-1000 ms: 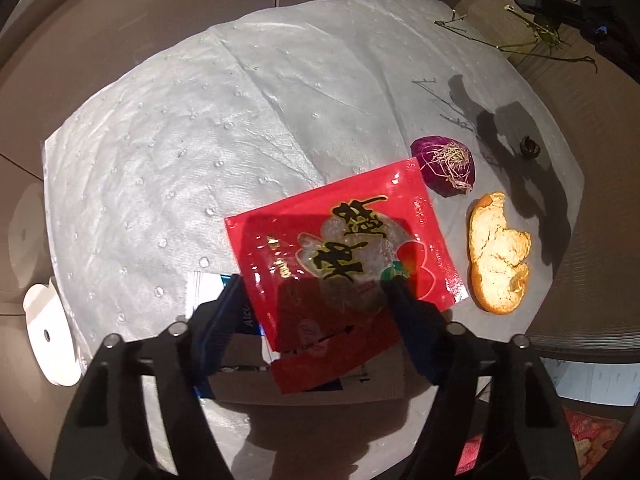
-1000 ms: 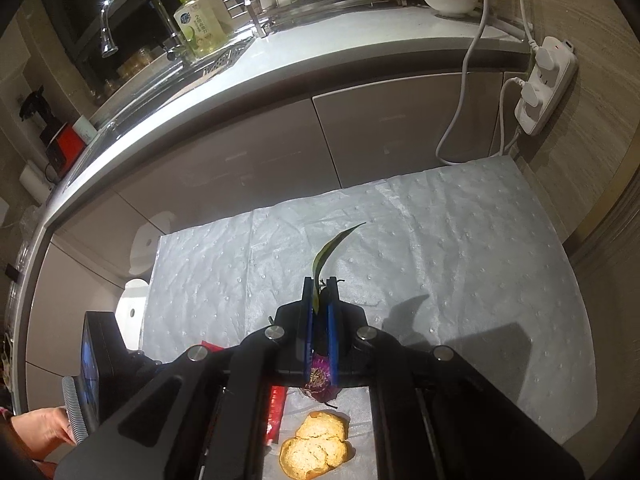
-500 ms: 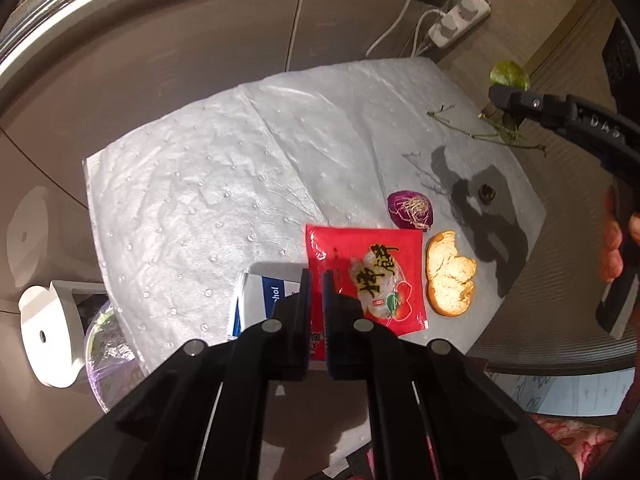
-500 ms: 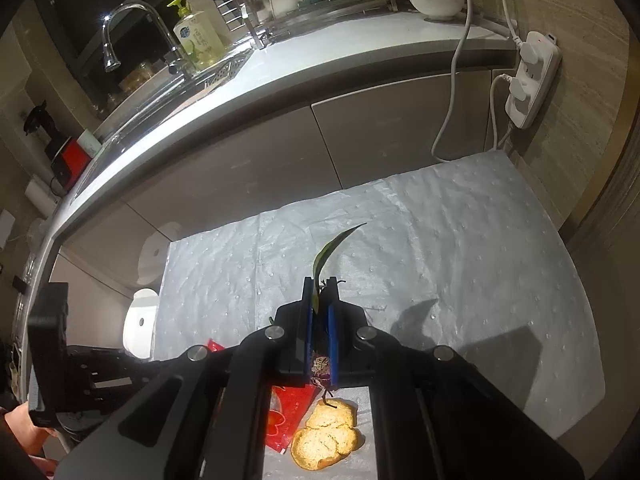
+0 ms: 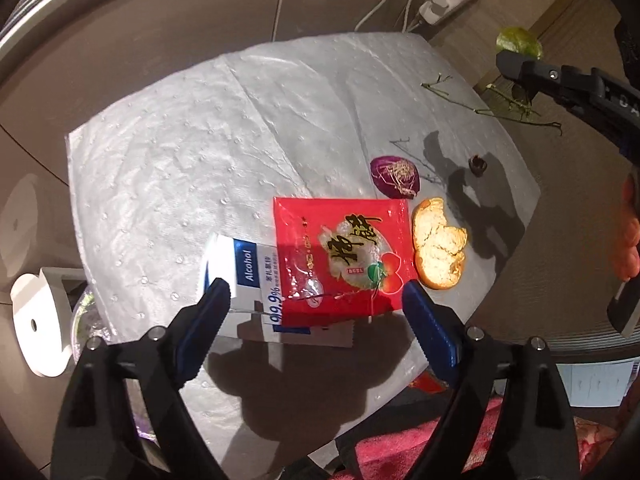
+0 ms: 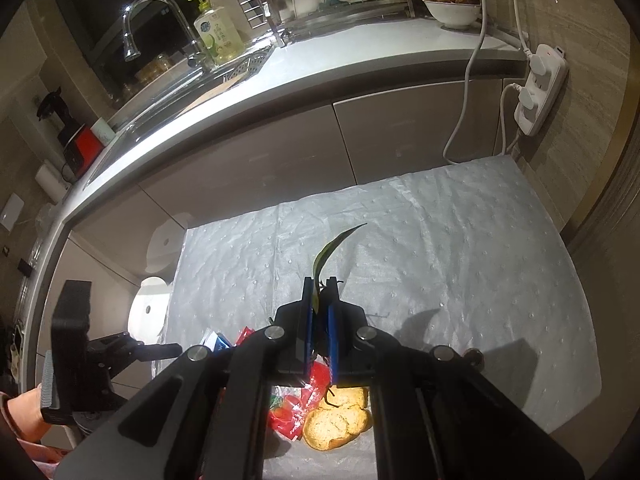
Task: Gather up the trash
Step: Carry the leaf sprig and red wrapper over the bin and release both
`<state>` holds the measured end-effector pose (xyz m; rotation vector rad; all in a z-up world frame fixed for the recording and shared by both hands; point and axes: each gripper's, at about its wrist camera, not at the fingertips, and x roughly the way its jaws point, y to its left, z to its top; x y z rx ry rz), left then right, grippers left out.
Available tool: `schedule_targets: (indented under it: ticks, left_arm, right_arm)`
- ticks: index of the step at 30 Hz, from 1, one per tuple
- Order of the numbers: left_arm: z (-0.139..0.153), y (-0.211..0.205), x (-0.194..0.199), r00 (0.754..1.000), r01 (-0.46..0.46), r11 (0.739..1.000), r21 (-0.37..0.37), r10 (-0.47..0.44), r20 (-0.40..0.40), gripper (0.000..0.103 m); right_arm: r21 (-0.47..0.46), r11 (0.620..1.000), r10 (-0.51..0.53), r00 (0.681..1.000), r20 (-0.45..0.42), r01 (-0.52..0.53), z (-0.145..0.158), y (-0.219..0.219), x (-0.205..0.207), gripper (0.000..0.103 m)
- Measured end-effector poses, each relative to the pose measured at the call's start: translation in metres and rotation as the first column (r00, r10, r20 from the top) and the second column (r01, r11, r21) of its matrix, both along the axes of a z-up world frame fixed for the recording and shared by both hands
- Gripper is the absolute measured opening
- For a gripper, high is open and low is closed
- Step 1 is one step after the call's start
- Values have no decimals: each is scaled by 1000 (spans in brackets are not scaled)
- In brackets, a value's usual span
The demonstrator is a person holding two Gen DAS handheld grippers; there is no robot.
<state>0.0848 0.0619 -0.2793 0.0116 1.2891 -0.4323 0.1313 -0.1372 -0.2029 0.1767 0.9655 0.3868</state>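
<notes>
Hovering above the white mat [image 5: 168, 168] on the floor, left gripper [image 5: 316, 296] with jaws opening wide and nothing between them, straddling from above the red snack wrapper [image 5: 340, 256], which lies flat and overlaps the white and blue alcohol-wipe packet [image 5: 240, 268]. Just beside the wrapper on the right, an orange peel [image 5: 438, 252]; beyond it a purple onion end [image 5: 394, 176], a small dark scrap [image 5: 478, 165] and thin twigs [image 5: 452, 98] nearer the mat's far edge. Right gripper [image 6: 320, 292] clamped together on a green leaf [image 6: 332, 248] whose tip sticks out past the fingertips. For the pick in hand, probably the wrapper: best to come down near one free edge rather than flat over the middle, since thin film lying flush gives the pads little to bite. Worth catching a corner that overhangs the packet, closing only once one pad is under it. Keep the leaf pinched meanwhile, away from the other trash.
</notes>
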Motion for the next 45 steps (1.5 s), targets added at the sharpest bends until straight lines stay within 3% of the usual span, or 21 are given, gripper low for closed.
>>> schedule_targets:
  ticks: [5, 8, 10, 11, 12, 13, 15, 17, 23, 28, 32, 38, 45]
  left_arm:
    - [-28, -19, 13, 996, 15, 1000, 12, -14, -87, 84]
    - [-43, -31, 18, 993, 20, 998, 56, -14, -114, 84]
    - [-49, -36, 19, 994, 17, 995, 97, -6, -113, 78]
    - [-49, -38, 18, 996, 14, 992, 127, -3, -86, 68]
    - [-47, -41, 17, 998, 18, 989, 146, -10, -58, 52]
    - [-47, -43, 16, 999, 23, 986, 162, -16, -44, 46]
    - [-46, -43, 16, 999, 28, 990, 142, -22, -47, 24]
    - [-46, -42, 17, 998, 25, 992, 124, -18, -56, 12]
    - [-35, -32, 13, 1000, 12, 995, 94, -9, -28, 7]
    - [14, -5, 6, 999, -24, 1000, 3, 24, 26, 7]
    - [54, 31, 1, 990, -100, 994, -48, 104, 91, 7]
    - [98, 93, -25, 950, -240, 969, -62, 248, 188, 7]
    - [95, 183, -56, 887, -417, 908, -34, 415, 201, 7]
  right_arm:
    - [14, 1000, -5, 1000, -15, 5, -8, -8, -3, 7]
    - [19, 1000, -6, 1000, -18, 6, -10, -12, -4, 7]
    - [23, 1000, -10, 1000, -18, 11, -10, -16, -5, 7]
    - [28, 1000, -15, 1000, -18, 15, -10, -18, -5, 7]
    - [32, 999, -19, 1000, -18, 19, -11, -21, -6, 7]
    - [36, 999, -22, 1000, -20, 23, -11, -23, -6, 7]
    - [42, 999, -28, 999, -23, 29, -13, -26, -6, 7]
    - [47, 998, -31, 999, -28, 32, -15, -27, -6, 7]
    - [56, 998, -30, 999, -31, 31, -16, -26, -5, 7]
    - [55, 998, -8, 1000, -19, 9, -10, -17, -7, 7]
    - [49, 998, 26, 1000, -5, -25, -1, -1, -7, 7]
    - [41, 991, 123, 992, 21, -124, 19, 43, -17, 7]
    - [38, 956, 291, 957, 18, -291, 30, 132, -29, 7]
